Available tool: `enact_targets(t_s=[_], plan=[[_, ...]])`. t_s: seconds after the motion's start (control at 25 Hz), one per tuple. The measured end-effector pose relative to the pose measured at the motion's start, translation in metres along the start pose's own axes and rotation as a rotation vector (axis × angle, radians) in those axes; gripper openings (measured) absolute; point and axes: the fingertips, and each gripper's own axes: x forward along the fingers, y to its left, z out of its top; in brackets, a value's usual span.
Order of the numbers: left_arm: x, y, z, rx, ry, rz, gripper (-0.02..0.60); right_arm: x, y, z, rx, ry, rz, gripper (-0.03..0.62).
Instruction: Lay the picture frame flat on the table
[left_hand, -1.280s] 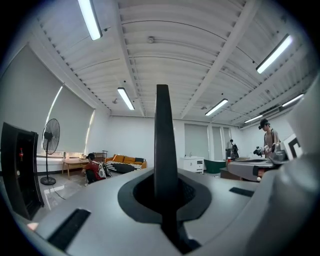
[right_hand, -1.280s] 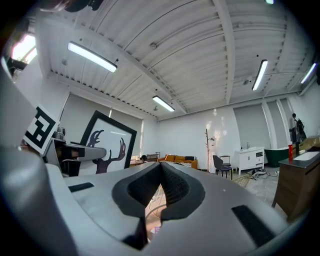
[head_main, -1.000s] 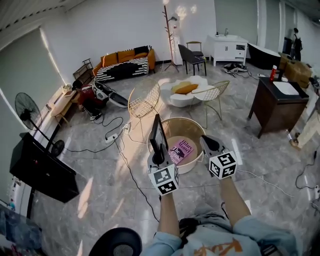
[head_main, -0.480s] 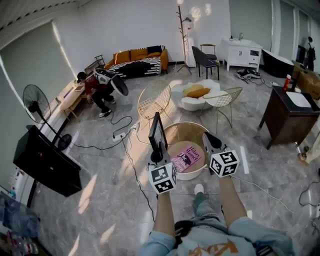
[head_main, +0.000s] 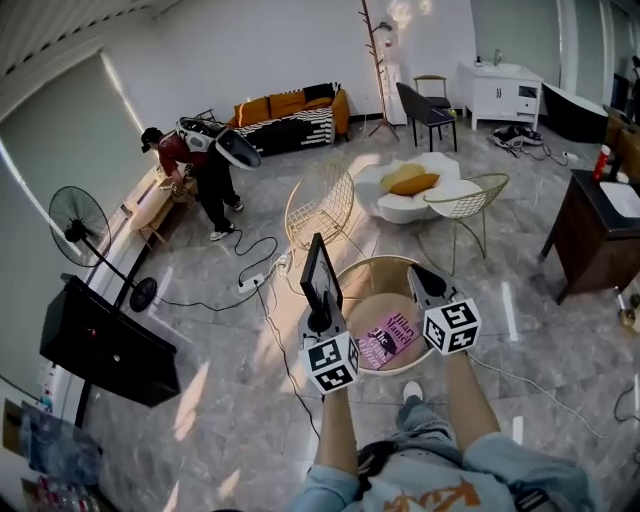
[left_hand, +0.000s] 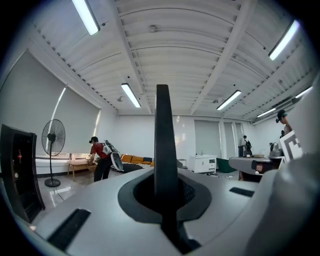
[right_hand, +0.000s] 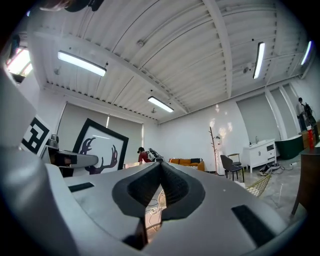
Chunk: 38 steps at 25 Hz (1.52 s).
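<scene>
A black picture frame (head_main: 320, 274) stands upright and edge-on, with my left gripper (head_main: 320, 318) shut on its lower edge. In the left gripper view the frame (left_hand: 162, 145) rises as a thin dark bar straight out of the closed jaws. In the right gripper view the frame (right_hand: 100, 150) faces the camera and shows a dark antler print. Just beyond both grippers is a low round table (head_main: 352, 272) with a wooden rim and a pink top, and a magazine (head_main: 393, 335) lies on it. My right gripper (head_main: 420, 278) hangs over the table's right side, shut and empty (right_hand: 161, 165).
Two gold wire chairs (head_main: 320, 205) (head_main: 465, 200) and a white seat with a yellow cushion (head_main: 410, 185) stand behind the table. A dark cabinet (head_main: 600, 235) is at right, a black screen (head_main: 105, 345) and fan (head_main: 80, 225) at left. A person in red (head_main: 200, 170) stands far left. Cables cross the floor.
The view has shifted with a step forward; both grippers keep their places over the table. The person in red has stood up and walked left.
</scene>
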Motion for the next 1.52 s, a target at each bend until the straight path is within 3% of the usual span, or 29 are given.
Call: enact_targets(t_s=[0.44, 0.64, 1.2, 1.52], plan=[[0.169, -0.035, -0.002, -0.008, 0.04, -0.034, 0.025, 0.121, -0.121, 0.004, 0.013, -0.011, -0.017, -0.002], [0.218, -0.032, -0.021, -0.015, 0.078, 0.007, 0.025, 0.167, -0.146, -0.007, 0.004, -0.006, 0.026, -0.002], [0.255, 0.005, -0.104, -0.064, 0.28, 0.063, 0.025, 0.221, -0.147, -0.094, 0.063, 0.187, 0.026, -0.002], [0.273, 0.011, -0.162, -0.115, 0.363, 0.027, 0.025, 0.233, -0.154, -0.154, 0.07, 0.292, -0.02, -0.002]])
